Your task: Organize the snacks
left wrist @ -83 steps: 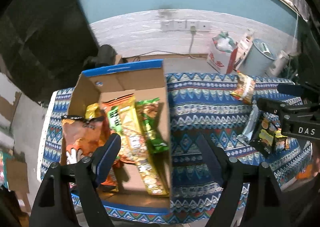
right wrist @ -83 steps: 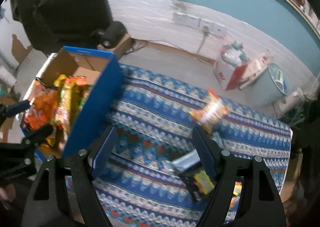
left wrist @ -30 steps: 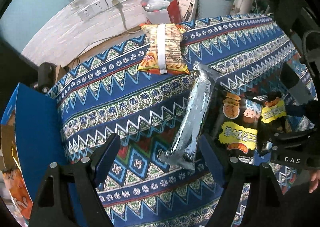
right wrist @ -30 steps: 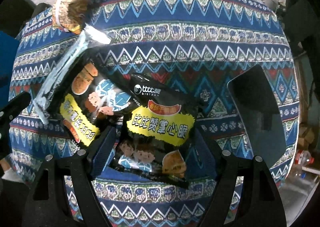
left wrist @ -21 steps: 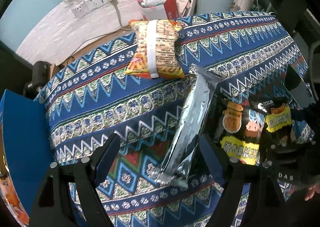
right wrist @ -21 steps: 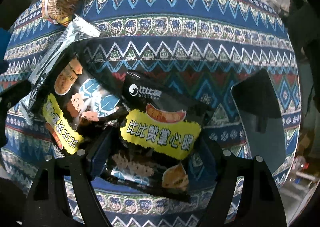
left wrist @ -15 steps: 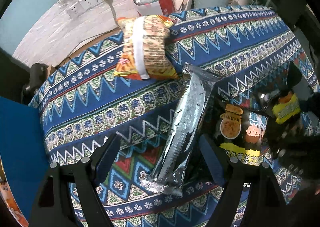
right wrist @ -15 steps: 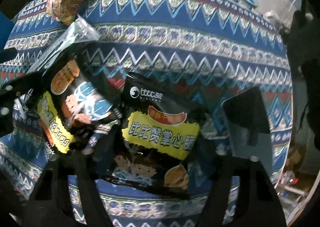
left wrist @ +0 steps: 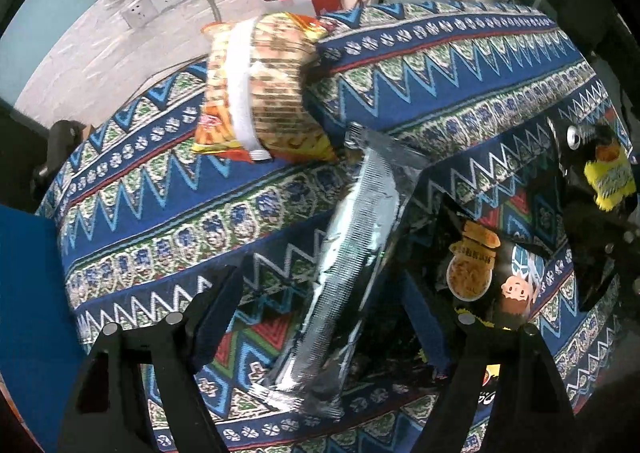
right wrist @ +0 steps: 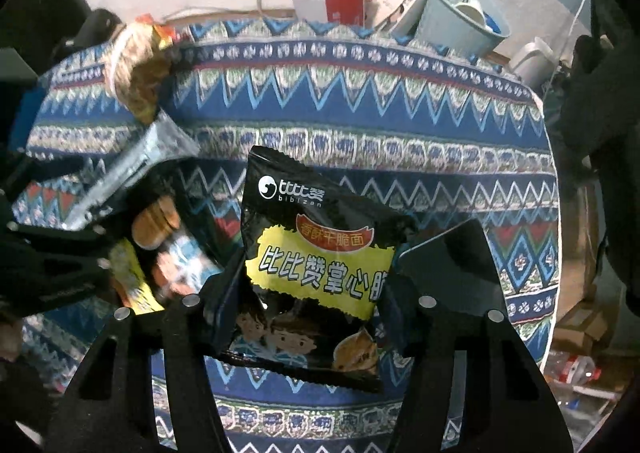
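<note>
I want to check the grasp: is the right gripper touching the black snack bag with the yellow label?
Touching. In the right wrist view, the right gripper has both fingers pressed against the sides of the black snack bag, which looks lifted.

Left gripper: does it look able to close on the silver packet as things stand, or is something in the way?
Probably yes. The left gripper stands open with the silver packet lying lengthwise between its fingers, nothing on top. One caution: a second black snack bag lies against its right side, close to the right finger.
</note>
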`<state>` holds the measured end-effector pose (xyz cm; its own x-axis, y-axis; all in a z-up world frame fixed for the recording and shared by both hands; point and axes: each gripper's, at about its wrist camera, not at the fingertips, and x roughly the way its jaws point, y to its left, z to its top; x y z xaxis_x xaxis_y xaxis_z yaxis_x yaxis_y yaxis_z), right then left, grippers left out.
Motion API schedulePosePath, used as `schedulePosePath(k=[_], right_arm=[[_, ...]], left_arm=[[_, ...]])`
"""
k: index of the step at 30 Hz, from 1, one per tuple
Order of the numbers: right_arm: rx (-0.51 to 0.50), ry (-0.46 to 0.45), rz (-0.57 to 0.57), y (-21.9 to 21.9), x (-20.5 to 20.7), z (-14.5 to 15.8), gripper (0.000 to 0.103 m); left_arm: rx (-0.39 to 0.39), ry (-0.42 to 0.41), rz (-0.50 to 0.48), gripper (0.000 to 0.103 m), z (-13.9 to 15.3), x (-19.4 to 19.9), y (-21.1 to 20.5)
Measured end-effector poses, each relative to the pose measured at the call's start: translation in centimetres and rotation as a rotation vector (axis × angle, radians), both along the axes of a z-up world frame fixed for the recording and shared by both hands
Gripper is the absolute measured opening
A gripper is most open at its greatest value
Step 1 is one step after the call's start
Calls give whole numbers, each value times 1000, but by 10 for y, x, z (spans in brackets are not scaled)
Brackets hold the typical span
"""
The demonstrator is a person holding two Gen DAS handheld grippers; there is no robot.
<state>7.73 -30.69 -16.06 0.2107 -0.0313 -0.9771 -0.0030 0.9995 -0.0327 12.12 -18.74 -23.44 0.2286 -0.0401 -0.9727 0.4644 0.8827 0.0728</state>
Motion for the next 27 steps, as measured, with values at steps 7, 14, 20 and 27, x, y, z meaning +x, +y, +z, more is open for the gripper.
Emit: schedulePosePath(k=[7,14,20,27], right_arm=[[19,-21,-5,4,0,7,59],[31,-50,19,13,11,16,59],[39,-75,31,29,11,30,59],[48,-108,57,46,15,41,59]], left_arm=[[-10,3,-62,31,1,-16,-4],[-2,-48,-76,30,13,-40,8],[-6,-78,-63,30,33,-54,27],[-14,-115,-26,30,57,-66,54]])
